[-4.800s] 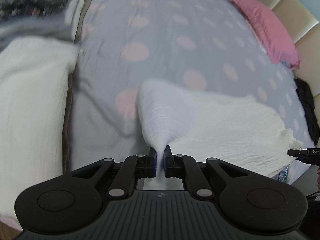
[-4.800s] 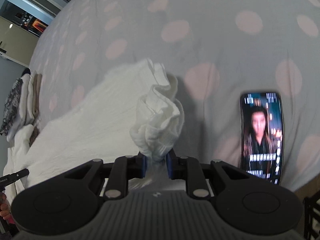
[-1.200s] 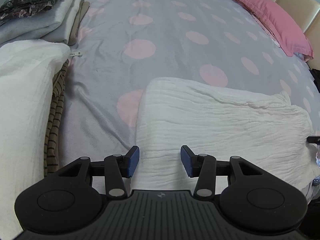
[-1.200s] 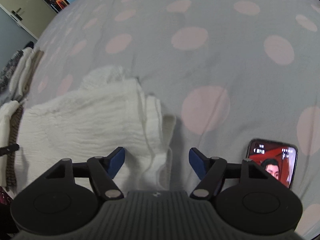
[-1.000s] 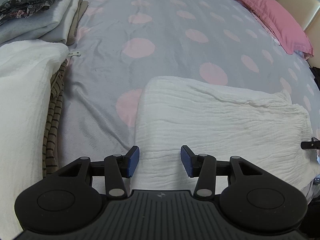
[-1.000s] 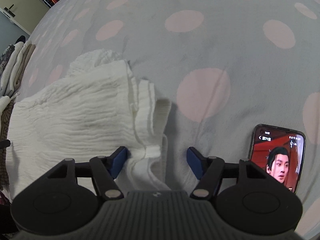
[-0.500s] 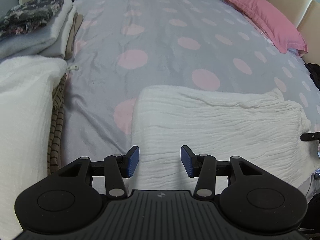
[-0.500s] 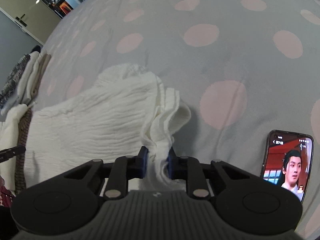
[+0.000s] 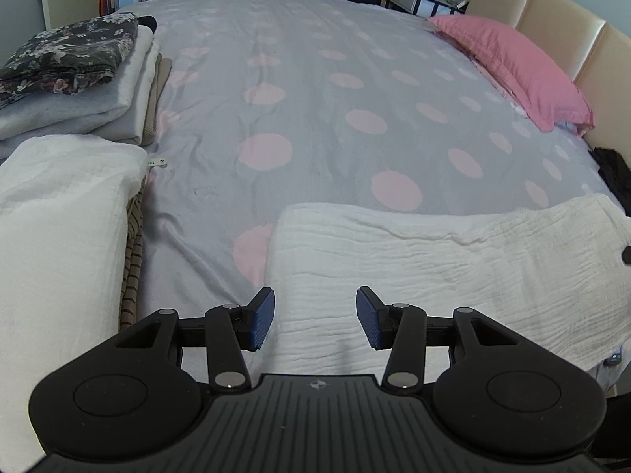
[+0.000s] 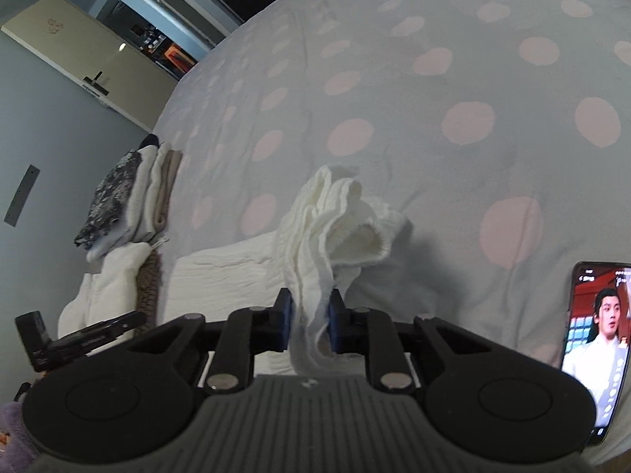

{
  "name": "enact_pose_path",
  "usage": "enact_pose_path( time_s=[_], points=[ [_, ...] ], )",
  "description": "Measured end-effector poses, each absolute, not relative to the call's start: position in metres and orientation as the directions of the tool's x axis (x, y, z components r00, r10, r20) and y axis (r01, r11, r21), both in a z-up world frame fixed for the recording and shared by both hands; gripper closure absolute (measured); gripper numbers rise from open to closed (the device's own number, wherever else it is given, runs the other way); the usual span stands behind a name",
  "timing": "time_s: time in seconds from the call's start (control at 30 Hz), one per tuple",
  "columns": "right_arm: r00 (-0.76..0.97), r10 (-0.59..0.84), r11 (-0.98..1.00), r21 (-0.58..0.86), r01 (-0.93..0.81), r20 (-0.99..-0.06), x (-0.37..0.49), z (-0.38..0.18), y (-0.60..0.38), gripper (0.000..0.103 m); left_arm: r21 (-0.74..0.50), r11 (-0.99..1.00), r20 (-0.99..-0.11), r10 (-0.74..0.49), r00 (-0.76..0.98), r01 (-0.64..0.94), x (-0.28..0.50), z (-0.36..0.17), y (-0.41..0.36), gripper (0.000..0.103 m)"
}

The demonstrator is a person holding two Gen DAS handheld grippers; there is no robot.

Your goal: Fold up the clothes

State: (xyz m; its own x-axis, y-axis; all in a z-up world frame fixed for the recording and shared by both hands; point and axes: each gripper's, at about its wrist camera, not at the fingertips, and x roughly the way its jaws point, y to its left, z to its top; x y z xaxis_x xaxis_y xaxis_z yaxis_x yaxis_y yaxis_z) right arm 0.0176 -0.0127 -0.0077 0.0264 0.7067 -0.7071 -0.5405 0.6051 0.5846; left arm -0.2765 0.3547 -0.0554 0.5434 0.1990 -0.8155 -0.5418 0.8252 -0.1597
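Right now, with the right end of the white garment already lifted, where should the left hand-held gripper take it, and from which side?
Probably the near left corner of the white garment, approached from above and from its left edge. The fabric lies flat there with a clean folded edge just ahead of the open left hand-held gripper, matching the bunched end held by the right hand-held gripper.

phone (image 10: 595, 339) cut by the right edge, white garment's (image 9: 453, 260) near hem hidden behind the left gripper (image 9: 314, 317), small tag's (image 9: 157, 162) print unreadable
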Motion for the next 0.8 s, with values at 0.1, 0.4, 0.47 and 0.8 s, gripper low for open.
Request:
enact_pose_path(
  time_s=[0.1, 0.4, 0.47, 0.8],
  points=[
    [-0.001, 0.701, 0.585, 0.575, -0.572, -0.713, 0.004, 0.01, 0.006, 0.082, -0.174, 0.82, -0.802, 0.203, 0.562, -0.545, -0.281, -0.048, 0.356, 0.059],
    [-0.092, 0.716, 0.501, 0.602, -0.621, -0.692, -0.044, 0.025, 0.098, 0.083, -0.205, 0.814, -0.767, 0.212, 0.606, -0.544, -0.295, -0.031, 0.361, 0.059],
    [-0.113, 0.711, 0.494, 0.608, -0.622, -0.694, -0.056, 0.019, 0.122, 0.083, -0.21, 0.809, -0.763, 0.216, 0.609, -0.55, -0.299, -0.029, 0.364, 0.059],
    [-0.158, 0.666, 0.523, 0.608, -0.597, -0.729, -0.108, -0.035, 0.211, 0.083, -0.209, 0.783, -0.78, 0.228, 0.582, -0.587, -0.313, -0.037, 0.38, 0.059]
  ],
)
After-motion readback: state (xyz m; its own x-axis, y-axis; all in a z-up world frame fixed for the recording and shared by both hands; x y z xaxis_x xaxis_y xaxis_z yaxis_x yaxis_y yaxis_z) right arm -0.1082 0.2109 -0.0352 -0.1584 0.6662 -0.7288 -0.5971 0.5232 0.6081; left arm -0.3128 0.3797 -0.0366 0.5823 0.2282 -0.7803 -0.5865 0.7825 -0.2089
